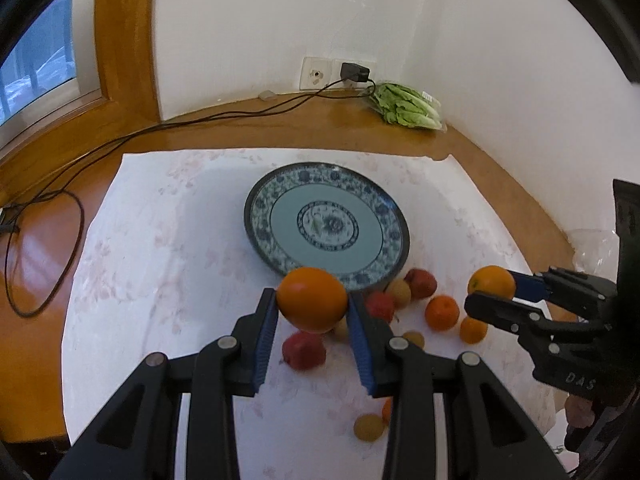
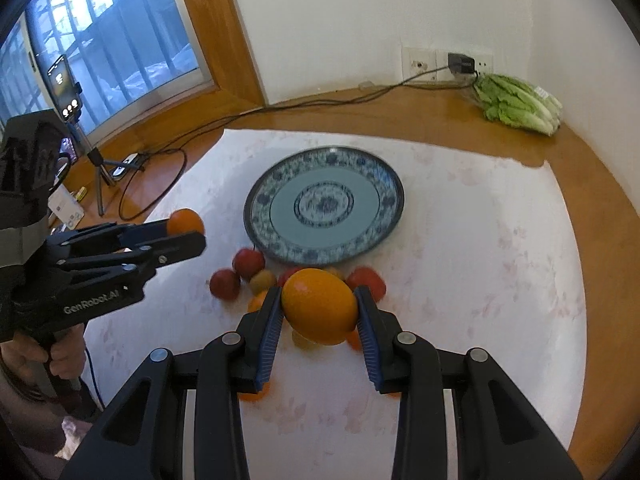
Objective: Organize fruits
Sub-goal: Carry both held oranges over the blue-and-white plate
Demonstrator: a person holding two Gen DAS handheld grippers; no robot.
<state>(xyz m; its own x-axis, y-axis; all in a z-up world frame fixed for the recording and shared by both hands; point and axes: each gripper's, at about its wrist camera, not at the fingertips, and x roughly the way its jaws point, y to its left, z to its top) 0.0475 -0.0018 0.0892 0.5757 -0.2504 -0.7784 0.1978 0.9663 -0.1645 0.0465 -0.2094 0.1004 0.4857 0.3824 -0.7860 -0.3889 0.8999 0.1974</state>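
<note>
My left gripper (image 1: 313, 307) is shut on an orange (image 1: 312, 299) and holds it above the white cloth, just short of the blue patterned plate (image 1: 280, 216). My right gripper (image 2: 318, 312) is shut on another orange (image 2: 319, 306), also raised near the plate (image 2: 276, 200). Each gripper shows in the other's view with its orange: the right gripper (image 1: 486, 294) at right, the left gripper (image 2: 188, 230) at left. Loose red apples (image 1: 304, 350), small oranges (image 1: 441, 312) and yellowish fruits (image 1: 368, 427) lie on the cloth in front of the plate. The plate holds no fruit.
A bag of lettuce (image 1: 406, 110) lies in the back corner by a wall socket with a plugged charger (image 1: 354, 73). Its cable (image 1: 72, 208) runs over the wooden table at left. A phone on a tripod (image 2: 66, 92) stands by the window.
</note>
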